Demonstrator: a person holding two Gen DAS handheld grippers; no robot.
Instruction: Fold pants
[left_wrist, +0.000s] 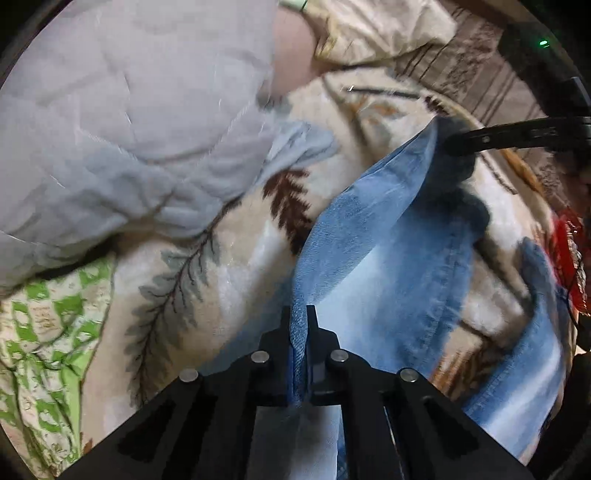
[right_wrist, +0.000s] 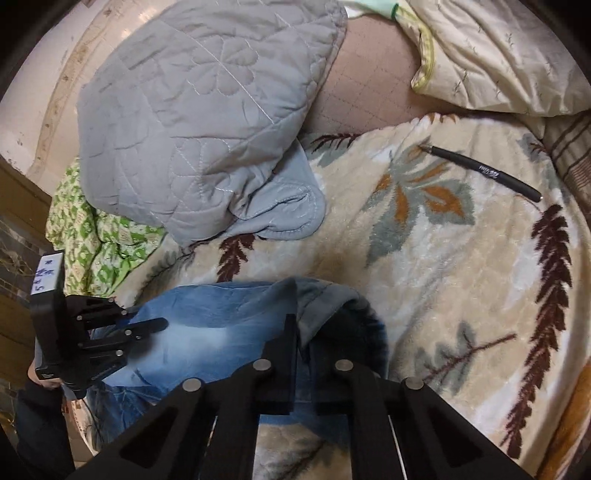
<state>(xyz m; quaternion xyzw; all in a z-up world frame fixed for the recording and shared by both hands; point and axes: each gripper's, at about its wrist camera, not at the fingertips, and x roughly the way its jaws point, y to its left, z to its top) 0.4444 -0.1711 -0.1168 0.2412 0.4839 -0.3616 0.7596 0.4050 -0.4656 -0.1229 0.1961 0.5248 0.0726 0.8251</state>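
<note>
**Both grippers pinch the jeans over a leaf-print blanket**

The left gripper (left_wrist: 300, 314) has its two fingers drawn narrow on a thin fold of the blue jeans (left_wrist: 373, 236), the denim standing up between the pads and running down behind them. From that pinch the fabric stretches away to the far right, where the right gripper (left_wrist: 458, 142) clamps the darker, shadowed end of the cloth. A further part of the jeans hangs loose at the right edge of the left wrist view.

In the right wrist view the right gripper (right_wrist: 303, 325) is likewise closed to a narrow gap with a bunched, greyish fold of the jeans (right_wrist: 221, 321) held in it. The left gripper (right_wrist: 157, 325) shows at the left, its tips on the pale, faded side of the denim. The jeans lie near the camera, on the near left part of a cream blanket (right_wrist: 461, 258) printed with brown, grey and orange leaves.

Farther off, a grey quilted cover (right_wrist: 207, 110) is heaped at the far left, with a green-and-white patterned cloth (right_wrist: 96, 236) beside and partly under it. A black pen (right_wrist: 484, 171) lies on the blanket at the far right, well apart from the jeans. A cream pillow (right_wrist: 498, 55) rests beyond it.
</note>
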